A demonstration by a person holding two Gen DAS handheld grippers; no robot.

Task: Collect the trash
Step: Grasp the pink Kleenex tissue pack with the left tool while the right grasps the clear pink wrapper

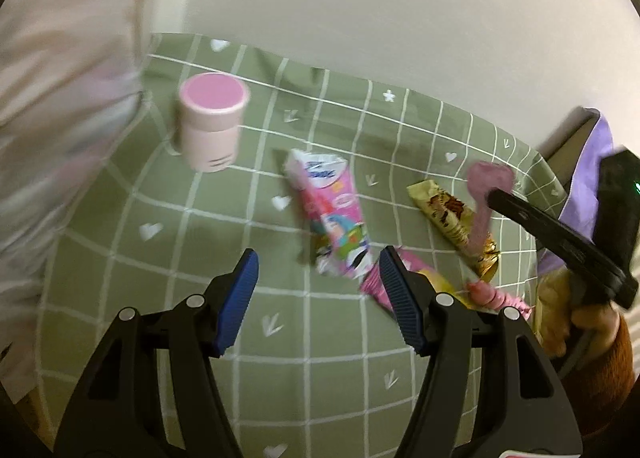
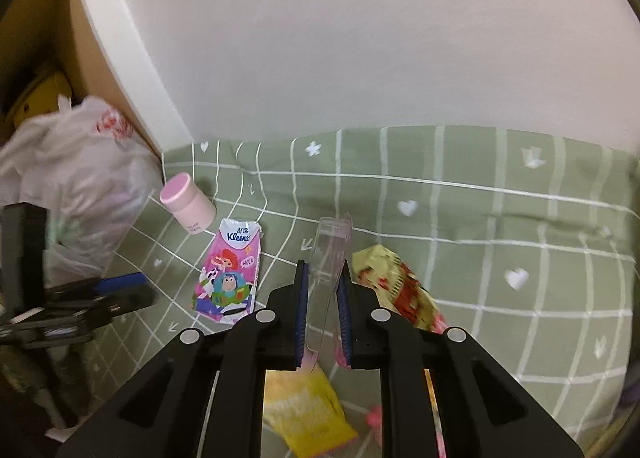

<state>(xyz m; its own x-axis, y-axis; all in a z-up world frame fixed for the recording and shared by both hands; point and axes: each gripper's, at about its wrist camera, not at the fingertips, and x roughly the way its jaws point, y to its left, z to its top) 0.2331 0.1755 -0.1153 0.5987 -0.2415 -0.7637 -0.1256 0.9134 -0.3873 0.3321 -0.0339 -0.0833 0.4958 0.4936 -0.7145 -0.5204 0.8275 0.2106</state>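
left wrist view: the left gripper (image 1: 318,292) hangs with its blue pads spread wide and nothing between them, above a green checked cloth (image 1: 280,358). just ahead lies a pink tissue pack (image 1: 334,214); a pink jar (image 1: 212,120) stands further back.

right wrist view: the right gripper (image 2: 323,308) is clenched on a clear plastic wrapper (image 2: 326,262), lifted over the cloth. a yellow wrapper (image 2: 308,410) lies below.

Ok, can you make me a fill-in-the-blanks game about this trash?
The left gripper has its jaws ___.
The right gripper pinches a plastic piece that is ___.
The jar has a ___ lid.
The cloth is ___ with white lines.
Missing words: open, clear, pink, green.
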